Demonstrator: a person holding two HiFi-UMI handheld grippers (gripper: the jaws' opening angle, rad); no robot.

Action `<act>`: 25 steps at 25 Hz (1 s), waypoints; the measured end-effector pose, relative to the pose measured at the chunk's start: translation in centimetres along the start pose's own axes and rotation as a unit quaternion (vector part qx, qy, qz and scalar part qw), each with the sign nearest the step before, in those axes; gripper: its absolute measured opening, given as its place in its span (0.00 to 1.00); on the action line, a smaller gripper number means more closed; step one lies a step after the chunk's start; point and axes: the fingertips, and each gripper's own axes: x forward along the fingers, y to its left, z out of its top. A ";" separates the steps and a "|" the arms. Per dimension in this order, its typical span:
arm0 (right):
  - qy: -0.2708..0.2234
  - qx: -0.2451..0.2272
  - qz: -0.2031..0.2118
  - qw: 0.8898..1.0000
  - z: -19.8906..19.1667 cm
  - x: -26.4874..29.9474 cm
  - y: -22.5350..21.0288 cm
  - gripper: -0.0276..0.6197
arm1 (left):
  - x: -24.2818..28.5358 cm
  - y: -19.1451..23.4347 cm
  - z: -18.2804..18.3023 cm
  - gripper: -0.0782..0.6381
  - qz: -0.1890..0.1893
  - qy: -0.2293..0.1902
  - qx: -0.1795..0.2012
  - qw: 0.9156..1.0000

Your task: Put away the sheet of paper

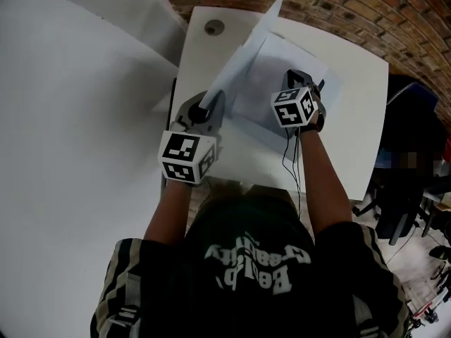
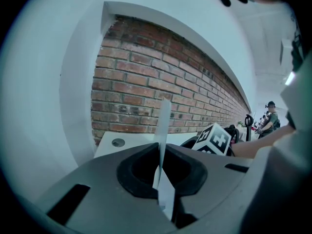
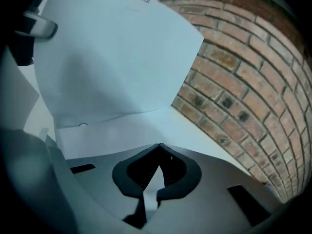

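My left gripper point(image 1: 206, 108) is shut on the near corner of the white sheet of paper point(image 1: 243, 53), which stands tilted up and edge-on over the white table point(image 1: 352, 125). In the left gripper view the sheet point(image 2: 162, 126) rises straight out of the closed left gripper point(image 2: 160, 179). A pale flat sleeve point(image 1: 269, 76) lies on the table to the right of the sheet. My right gripper point(image 1: 299, 77) rests at the sleeve's near right part. In the right gripper view, the right gripper point(image 3: 156, 173) is closed with a thin white strip pinched in it. The raised sheet point(image 3: 117, 57) fills the view above it.
A round cable hole point(image 1: 213, 27) sits in the table's far left corner. A brick wall point(image 1: 338, 5) runs behind the table. A white panel point(image 1: 77, 97) borders the left side. Dark office chairs point(image 1: 405, 182) stand to the right. A thin cable point(image 1: 287, 162) hangs from the right gripper.
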 end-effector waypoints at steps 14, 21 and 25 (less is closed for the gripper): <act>0.073 0.020 0.076 0.994 -3.0 4.7 4.1 0.03 | 0.2 0.3 0.2 0.12 -0.001 -0.003 -0.004 1.000; 0.075 0.037 0.094 0.992 -2.8 4.5 5.3 0.03 | 0.6 0.5 0.5 0.12 -0.004 -0.006 -0.009 1.000; 0.081 0.044 0.095 0.991 -2.9 4.1 5.8 0.03 | 0.7 0.3 0.6 0.12 -0.009 -0.007 -0.011 1.000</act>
